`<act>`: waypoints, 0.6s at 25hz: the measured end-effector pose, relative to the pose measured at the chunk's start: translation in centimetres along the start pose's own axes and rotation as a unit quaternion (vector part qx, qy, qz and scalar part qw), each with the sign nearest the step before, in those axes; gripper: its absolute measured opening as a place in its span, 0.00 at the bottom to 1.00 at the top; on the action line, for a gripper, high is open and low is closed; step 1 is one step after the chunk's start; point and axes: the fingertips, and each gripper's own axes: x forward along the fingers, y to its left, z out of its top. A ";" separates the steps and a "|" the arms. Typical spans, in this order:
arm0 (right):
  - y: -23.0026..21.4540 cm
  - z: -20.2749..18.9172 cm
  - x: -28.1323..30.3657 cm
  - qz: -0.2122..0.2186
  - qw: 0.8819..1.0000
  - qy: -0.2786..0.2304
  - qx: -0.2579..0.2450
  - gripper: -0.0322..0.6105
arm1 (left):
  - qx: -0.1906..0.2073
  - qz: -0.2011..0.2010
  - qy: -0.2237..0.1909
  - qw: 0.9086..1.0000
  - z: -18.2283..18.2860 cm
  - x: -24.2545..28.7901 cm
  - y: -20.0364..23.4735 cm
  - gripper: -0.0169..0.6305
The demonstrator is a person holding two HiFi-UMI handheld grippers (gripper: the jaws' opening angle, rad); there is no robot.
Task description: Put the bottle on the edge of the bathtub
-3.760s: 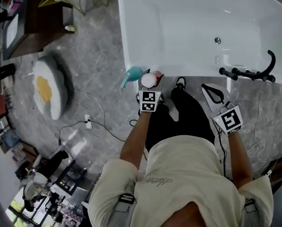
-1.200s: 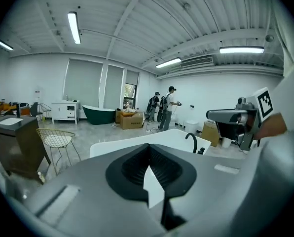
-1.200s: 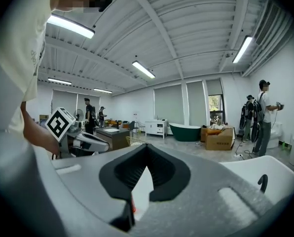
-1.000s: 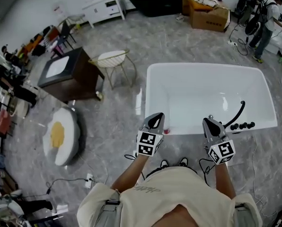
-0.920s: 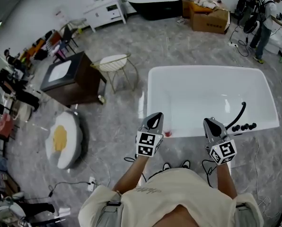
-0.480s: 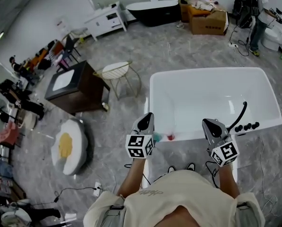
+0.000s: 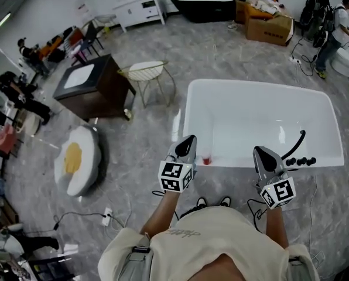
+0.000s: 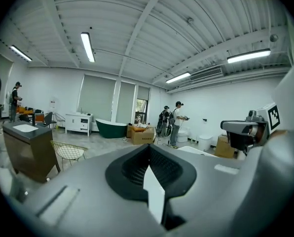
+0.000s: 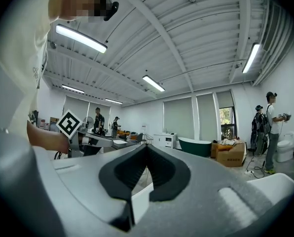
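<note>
The left gripper (image 7: 190, 140) is closed and empty: its own view shows the two jaws meeting with nothing between them. The right gripper (image 7: 260, 151) is likewise closed on nothing. Both are held about level in front of the person, pointing toward 12 o'clock across the tub (image 7: 245, 164).

The bottle (image 7: 206, 158) stands upright on the tub's near rim, toward the rim's left end, and neither gripper touches it. In the head view it sits at about 4 o'clock from the left gripper's tips, just beside that gripper's body. It is at 9 o'clock from the right gripper and well apart from it. The placing looks done, so what remains is the risk of undoing it.

The nearest hazard, I judge, is the left gripper itself. It is close beside the bottle in the head view, though probably above it. A drop or a swing toward 3 o'clock could clip the bottle, and so could the forearm behind the gripper.

The rim looks narrow and glossy, and the bottle looks small and light, so a slight knock may be enough. Pushed toward 12 o'clock it would fall into the tub; pushed toward 6 o'clock it would fall to the floor by the person's feet.

Farther out, the black tap (image 7: 294, 147) lies at 2 o'clock from the right gripper. A careless sweep there could catch it, but that would not reach the bottle.
</note>
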 end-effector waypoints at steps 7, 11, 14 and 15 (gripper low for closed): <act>0.7 -1.1 -0.2 -0.011 1.000 0.013 0.012 0.05 | -0.041 -0.015 0.013 0.999 -1.9 -1.0 0.5 0.05; 1.6 -1.1 -0.1 -0.008 1.000 0.015 0.011 0.05 | -0.057 -0.006 0.012 0.998 -2.3 -1.8 1.8 0.05; 1.7 -0.8 0.3 -0.005 1.000 0.012 0.005 0.05 | -0.050 0.001 0.007 0.999 -2.0 -1.7 2.4 0.05; 1.6 -0.6 0.5 -0.004 1.000 0.010 0.002 0.05 | -0.048 0.004 0.005 0.999 -1.8 -1.5 2.7 0.05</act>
